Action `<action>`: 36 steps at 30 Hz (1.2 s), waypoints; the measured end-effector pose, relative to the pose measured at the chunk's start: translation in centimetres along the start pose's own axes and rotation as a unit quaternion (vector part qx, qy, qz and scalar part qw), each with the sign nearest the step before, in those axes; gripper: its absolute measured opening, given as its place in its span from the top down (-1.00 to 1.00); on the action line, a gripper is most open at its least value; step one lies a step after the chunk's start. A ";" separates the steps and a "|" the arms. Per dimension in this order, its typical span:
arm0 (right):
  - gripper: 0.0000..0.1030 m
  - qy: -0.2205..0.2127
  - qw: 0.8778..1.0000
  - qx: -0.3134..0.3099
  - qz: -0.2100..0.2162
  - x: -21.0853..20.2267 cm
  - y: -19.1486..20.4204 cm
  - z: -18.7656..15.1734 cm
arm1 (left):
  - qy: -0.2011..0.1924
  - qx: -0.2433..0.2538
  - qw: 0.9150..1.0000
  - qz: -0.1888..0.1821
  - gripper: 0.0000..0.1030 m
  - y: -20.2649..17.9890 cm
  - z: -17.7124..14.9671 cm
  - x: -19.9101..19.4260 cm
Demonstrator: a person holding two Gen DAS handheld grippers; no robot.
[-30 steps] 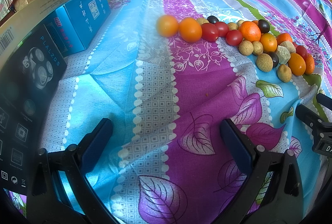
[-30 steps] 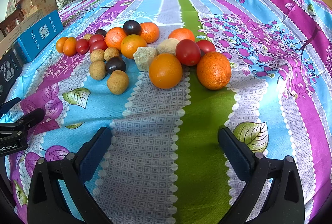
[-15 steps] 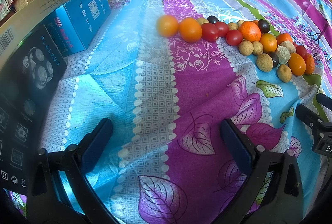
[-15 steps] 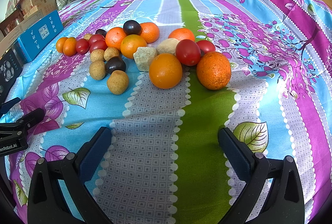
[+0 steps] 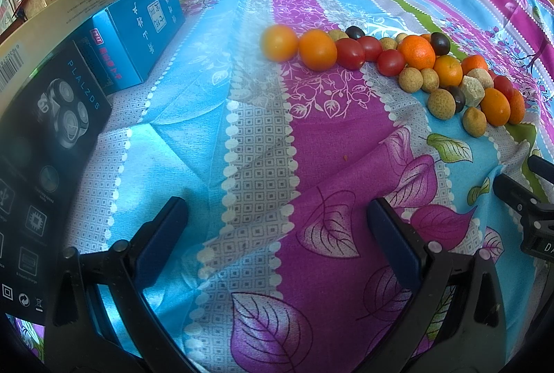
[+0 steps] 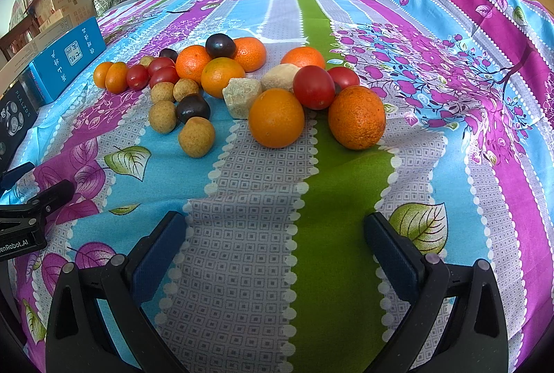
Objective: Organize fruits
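the left gripper (image 5: pixel 277 227) and right gripper (image 6: pixel 275 234) were held wide open and empty over the patterned cloth (image 6: pixel 242 234); the fruit pile (image 6: pixel 242 85) was clustered beyond the right gripper.

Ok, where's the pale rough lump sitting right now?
In the right wrist view the pale lump sits mid-pile, just left of the front orange and right of a dark plum.

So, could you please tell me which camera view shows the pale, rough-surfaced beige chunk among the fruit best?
The right wrist view shows the pale rough beige chunk best: it sits near the frame's centre, large, with its angular faces visible. In the left wrist view the same chunk is small and distorted near the right edge, crowded by a dark plum beside it.
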State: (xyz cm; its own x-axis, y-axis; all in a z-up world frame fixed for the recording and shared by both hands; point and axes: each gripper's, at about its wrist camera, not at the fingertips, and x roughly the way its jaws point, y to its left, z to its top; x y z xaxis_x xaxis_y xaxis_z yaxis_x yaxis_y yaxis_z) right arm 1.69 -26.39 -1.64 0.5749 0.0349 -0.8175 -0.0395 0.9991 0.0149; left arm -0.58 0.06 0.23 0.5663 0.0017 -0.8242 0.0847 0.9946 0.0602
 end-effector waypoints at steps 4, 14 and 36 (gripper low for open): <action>-1.00 0.000 1.000 0.001 0.001 0.0 0.0 0.0 | 0.000 0.000 1.000 0.001 -1.00 0.0 0.0 0.0; -1.00 0.021 0.999 -0.011 0.033 -0.2 -0.6 0.5 | 0.058 -0.012 0.997 -0.053 -1.00 1.3 2.8 0.6; -1.00 -0.075 0.994 -0.012 0.083 -6.0 -1.3 2.3 | 0.003 -0.035 0.995 -0.090 -0.91 1.9 8.1 4.0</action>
State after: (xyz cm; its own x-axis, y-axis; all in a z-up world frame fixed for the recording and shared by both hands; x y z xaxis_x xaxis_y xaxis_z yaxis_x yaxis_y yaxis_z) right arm 0.17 -27.88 4.58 0.6748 0.2040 -0.7092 -0.1619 0.9785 0.1275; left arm 8.47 1.16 1.65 0.5418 -0.1762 -0.8218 0.1272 0.9837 -0.1270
